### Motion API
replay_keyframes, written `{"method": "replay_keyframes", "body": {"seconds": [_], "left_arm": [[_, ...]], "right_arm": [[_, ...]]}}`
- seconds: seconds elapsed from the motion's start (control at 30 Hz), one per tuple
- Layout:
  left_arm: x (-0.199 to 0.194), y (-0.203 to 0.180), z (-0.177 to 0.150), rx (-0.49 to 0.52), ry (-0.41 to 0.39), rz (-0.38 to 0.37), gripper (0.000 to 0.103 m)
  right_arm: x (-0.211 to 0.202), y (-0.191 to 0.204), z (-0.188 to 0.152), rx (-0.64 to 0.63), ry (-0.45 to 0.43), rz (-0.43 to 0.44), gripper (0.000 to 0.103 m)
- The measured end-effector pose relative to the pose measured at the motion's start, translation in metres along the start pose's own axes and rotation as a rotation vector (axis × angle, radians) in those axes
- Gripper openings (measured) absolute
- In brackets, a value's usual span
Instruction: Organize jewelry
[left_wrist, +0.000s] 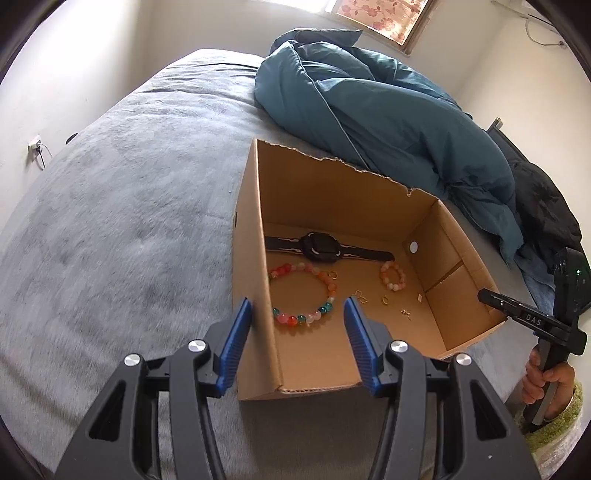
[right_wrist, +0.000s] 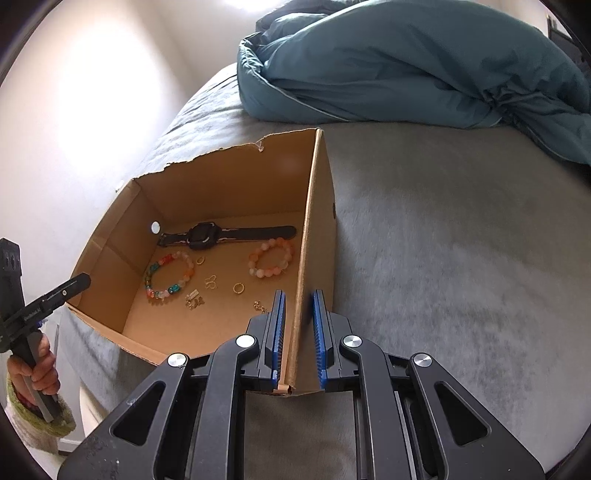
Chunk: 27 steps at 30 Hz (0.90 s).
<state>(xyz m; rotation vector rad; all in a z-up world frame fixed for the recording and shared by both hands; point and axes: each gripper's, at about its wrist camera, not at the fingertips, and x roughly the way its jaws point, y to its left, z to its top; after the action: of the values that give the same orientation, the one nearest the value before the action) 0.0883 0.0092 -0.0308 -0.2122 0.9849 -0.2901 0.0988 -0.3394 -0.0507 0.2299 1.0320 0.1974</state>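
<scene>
Jewelry lies scattered on the floor of an open cardboard box (left_wrist: 436, 236) that sits on a grey bed (left_wrist: 110, 221). A black watch (left_wrist: 320, 248) stretches flat along the foot of the far wall. In front of it lies a large bracelet of mixed beads (left_wrist: 306, 291), orange, pink, teal and clear, and apart from it a smaller bracelet of pale pink and orange beads (left_wrist: 393, 276). Between and before the two bracelets are small gold pieces: a little ring (right_wrist: 238, 287), a looped wire piece (right_wrist: 211, 282), and some tiny charms (right_wrist: 194, 300) too small to make out. The box has a torn upper edge on its far wall and a round hole in a side wall. The left gripper (left_wrist: 297, 314) has its blue-padded fingers wide apart, one on each side of the box's left wall near the front corner, touching nothing that can be seen. The right gripper (right_wrist: 298, 306) straddles the box's right wall with its blue pads on either side of it; a narrow gap shows at the outer pad, so the fingers are apart rather than clamped. Each gripper's handle shows in the other's view, held in a hand with a green knitted cuff. A rumpled teal duvet (left_wrist: 369, 110) is heaped on the bed behind the box, with a dark garment (left_wrist: 535, 192) past it.
</scene>
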Motion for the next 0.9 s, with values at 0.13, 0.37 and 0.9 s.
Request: {"method": "replay_keyframes", "body": {"seconds": [0.13,0.37,0.9], "left_arm": [[-0.006,-0.001,-0.012,0.025,-0.026,-0.003,0.049],[-0.040,-0.003,-0.026,0.105,-0.186,0.035,0.052],[-0.107,-0.068,-0.088,0.436,-0.387,0.016,0.072]], "right_arm": [[-0.005,0.000,-0.013,-0.016,-0.028,0.000,0.016],[-0.039,0.006,-0.036,-0.058,-0.176,-0.030,0.035],[-0.116,0.062,-0.093,-0.304,-0.443,-0.076,0.062]]}}
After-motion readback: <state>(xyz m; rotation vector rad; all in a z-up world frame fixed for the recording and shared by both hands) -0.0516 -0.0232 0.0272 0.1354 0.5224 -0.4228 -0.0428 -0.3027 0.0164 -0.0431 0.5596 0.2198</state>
